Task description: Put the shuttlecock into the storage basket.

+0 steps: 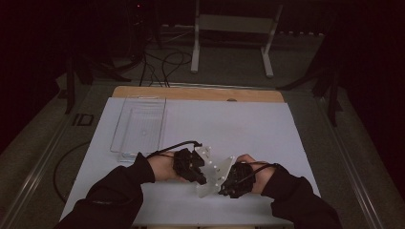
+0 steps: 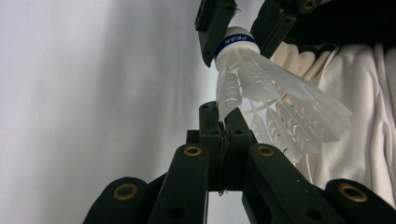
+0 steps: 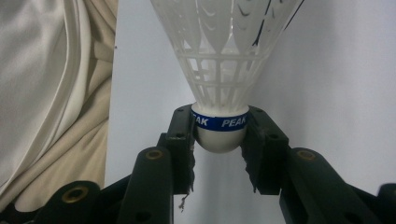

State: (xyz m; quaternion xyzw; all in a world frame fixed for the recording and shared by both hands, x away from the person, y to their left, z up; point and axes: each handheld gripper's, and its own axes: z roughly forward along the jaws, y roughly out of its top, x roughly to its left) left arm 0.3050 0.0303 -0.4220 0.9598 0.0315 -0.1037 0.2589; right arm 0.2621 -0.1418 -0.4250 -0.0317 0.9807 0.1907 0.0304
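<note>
**Shuttlecock pinched between two tools over the tabletop**

While held low over the near edge of the white tabletop (image 1: 239,124), meets its partner almost tip to tip: left tool (image 1: 203,177), dark body with cable looping back over the sleeve, clamped on the rim of the white plastic skirt of a shuttlecock (image 2: 261,93), a sliver of skirt nipped between jaws otherwise pressed together. Further left and back, well apart from both hands, a clear plastic tray (image 1: 139,125) lying flat on the tabletop. Between the two hands, pale three-cornered plates nearly touching, hiding the shuttlecock from above. To the right, right tool (image 3: 219,133) clamped on the rounded cork base, pads on either side of the blue PEAK band, skirt fanning away from the jaws. Beside the shuttlecock in both gripper views, folds of cream cloth (image 3: 51,93), close by. Beyond the far edge of the tabletop, a white frame stand (image 1: 231,36) and loose cables (image 1: 162,64) on the dim floor.
</note>
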